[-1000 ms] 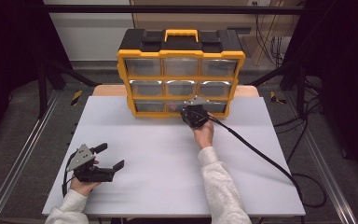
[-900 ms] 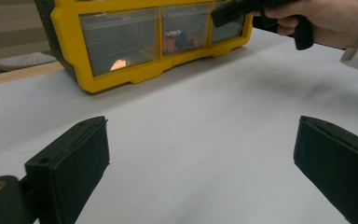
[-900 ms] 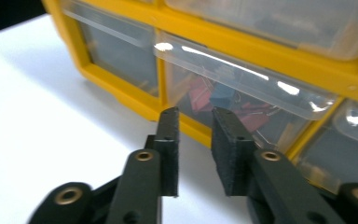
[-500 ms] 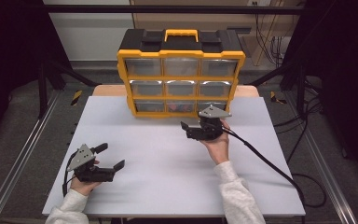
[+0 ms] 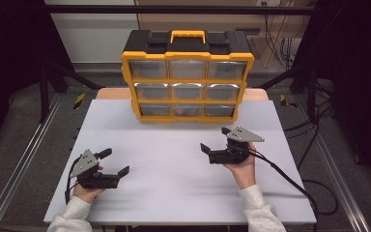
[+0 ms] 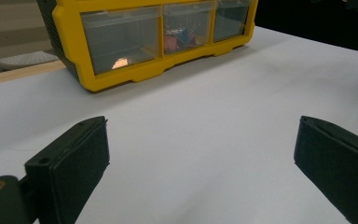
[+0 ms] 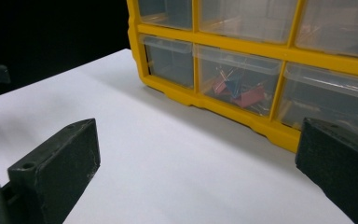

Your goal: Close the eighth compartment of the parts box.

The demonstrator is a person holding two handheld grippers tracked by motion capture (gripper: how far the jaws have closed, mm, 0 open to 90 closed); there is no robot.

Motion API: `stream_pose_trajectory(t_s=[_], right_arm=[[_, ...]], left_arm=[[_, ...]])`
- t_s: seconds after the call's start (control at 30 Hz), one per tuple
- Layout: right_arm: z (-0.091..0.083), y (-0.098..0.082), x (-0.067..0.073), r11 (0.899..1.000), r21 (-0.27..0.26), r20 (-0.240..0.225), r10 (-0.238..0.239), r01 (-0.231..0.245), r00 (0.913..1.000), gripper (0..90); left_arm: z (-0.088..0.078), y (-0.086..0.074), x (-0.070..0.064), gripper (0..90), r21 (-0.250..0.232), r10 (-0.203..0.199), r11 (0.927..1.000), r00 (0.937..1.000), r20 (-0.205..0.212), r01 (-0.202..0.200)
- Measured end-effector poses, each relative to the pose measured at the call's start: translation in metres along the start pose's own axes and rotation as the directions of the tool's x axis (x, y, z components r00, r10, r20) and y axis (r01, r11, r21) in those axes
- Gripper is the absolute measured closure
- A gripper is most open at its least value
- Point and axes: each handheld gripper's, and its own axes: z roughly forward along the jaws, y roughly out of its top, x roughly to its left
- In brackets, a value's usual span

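Both grippers gape with nothing in them: right gripper has just been opening and has backed off the yellow organizer at the table's far edge; left gripper idles near-left, so drawer work looks done.

The light comes from above and makes the white surface bright and even. All around it the room is dark, almost black at the sides. Soft grey shadows lie under the yellow box and under each hand. In both gripper views the black fingers up close look a bit fuzzy. A small bright spot shines on one clear drawer. The far corners look blurry.
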Motion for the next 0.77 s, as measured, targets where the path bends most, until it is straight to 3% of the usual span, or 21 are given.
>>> stream_pose_trajectory(t_s=[0.37,0.77], right_arm=[[-0.034,-0.028,-0.011,1.0,-0.029,0.002,0.007,-0.007,1.0,0.0],[-0.058,-0.049,-0.021,0.999,-0.039,-0.003,0.03,-0.03,0.9996,0.0]], left_arm=[[0.0,0.0,0.0,2.7,0.005,0.003,1.0,1.0,-0.003,-0.003],[0.001,0.0,-0.002,2.7,0.005,0.008,1.0,1.0,-0.001,-0.008]])
